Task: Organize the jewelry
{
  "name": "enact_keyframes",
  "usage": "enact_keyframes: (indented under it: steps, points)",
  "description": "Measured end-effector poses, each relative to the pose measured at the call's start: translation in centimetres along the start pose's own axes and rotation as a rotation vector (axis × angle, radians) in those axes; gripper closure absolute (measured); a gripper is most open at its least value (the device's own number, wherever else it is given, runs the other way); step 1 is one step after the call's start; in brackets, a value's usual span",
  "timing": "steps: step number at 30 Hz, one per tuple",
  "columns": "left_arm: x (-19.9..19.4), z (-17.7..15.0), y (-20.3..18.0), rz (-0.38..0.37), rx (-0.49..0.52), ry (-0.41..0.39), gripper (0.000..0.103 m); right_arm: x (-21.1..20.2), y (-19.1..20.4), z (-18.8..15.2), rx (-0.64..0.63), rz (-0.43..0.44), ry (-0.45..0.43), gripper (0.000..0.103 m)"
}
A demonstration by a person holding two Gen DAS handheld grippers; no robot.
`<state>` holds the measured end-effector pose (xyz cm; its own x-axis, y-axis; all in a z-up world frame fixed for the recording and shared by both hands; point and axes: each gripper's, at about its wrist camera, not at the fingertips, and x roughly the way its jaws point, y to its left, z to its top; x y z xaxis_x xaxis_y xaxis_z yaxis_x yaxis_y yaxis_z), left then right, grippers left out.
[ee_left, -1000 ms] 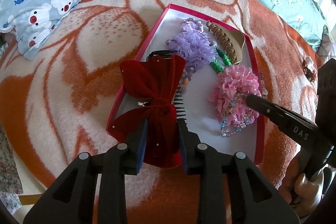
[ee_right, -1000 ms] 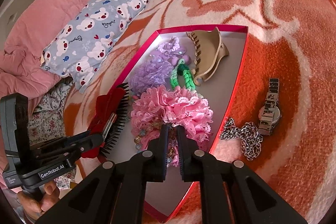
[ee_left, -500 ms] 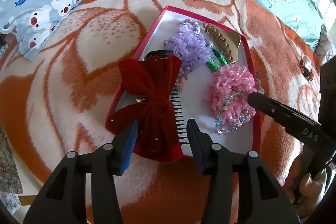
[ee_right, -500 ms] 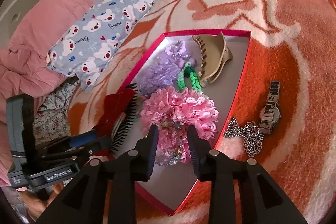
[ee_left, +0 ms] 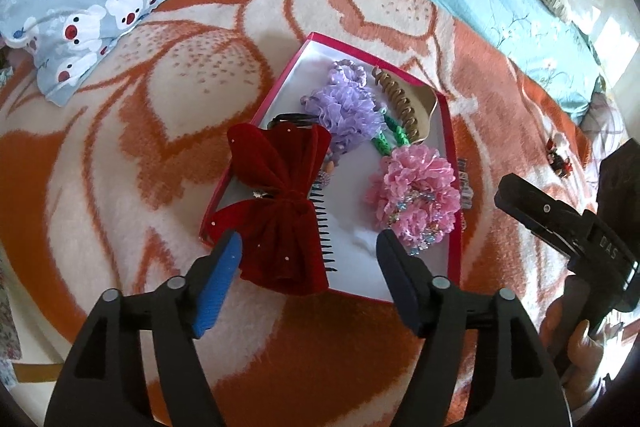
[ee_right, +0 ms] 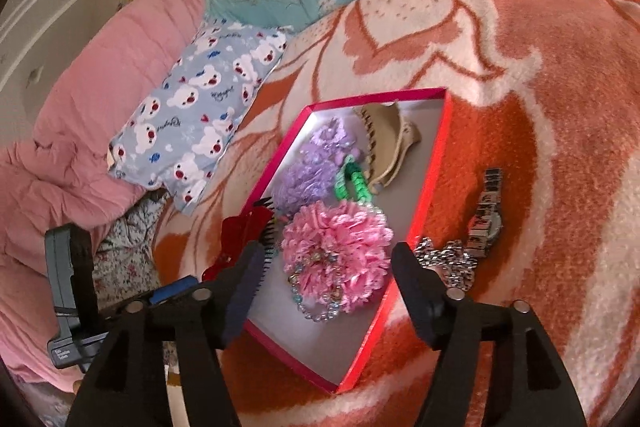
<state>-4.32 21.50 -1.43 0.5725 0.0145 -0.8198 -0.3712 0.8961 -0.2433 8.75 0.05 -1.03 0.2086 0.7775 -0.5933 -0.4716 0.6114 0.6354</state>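
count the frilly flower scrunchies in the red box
2. The purple scrunchie lies toward the far end of the red box; the pink scrunchie lies nearer, on a bead bracelet. Others could be hidden under the red bow.

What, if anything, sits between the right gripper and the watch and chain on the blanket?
Nothing visible. The watch and chain lie bare on the blanket, just outside the red box's wall. The right gripper, jaws opening, holds nothing.

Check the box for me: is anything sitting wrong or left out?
The red bow clip hangs over the box's near rim instead of lying inside. A watch and silver chain lie outside on the blanket.
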Motion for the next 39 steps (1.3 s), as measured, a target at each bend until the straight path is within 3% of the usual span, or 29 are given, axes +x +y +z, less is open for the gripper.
enact_keyframes:
  steps: [2,7,11,20,31,39]
  points:
    - [-0.4,-0.1,0.3,-0.019,-0.023,-0.002,0.021,-0.3,-0.6,0.0,0.028,0.005,-0.008,0.028]
    - [-1.2,-0.2,0.7,-0.092,-0.073,-0.006,0.021,-1.3,-1.9,0.0,0.093,0.039,-0.033,0.016]
    - [-1.7,-0.4,0.6,-0.16,-0.104,-0.009,0.021,-2.2,-2.5,0.1,0.147,0.098,-0.073,0.014]
    - [-3.6,-0.9,-0.9,0.024,-0.011,-0.039,0.018,-3.8,1.5,-0.1,-0.096,-0.03,-0.067,0.014]
    - [-5.6,-2.2,-1.9,0.21,0.091,-0.036,0.017,-4.3,5.7,-2.2,-0.362,-0.166,0.051,0.004]
    - [-7.3,-2.7,-2.3,0.244,0.125,-0.052,0.014,-5.5,7.1,-2.8,-0.416,-0.179,0.108,0.001]
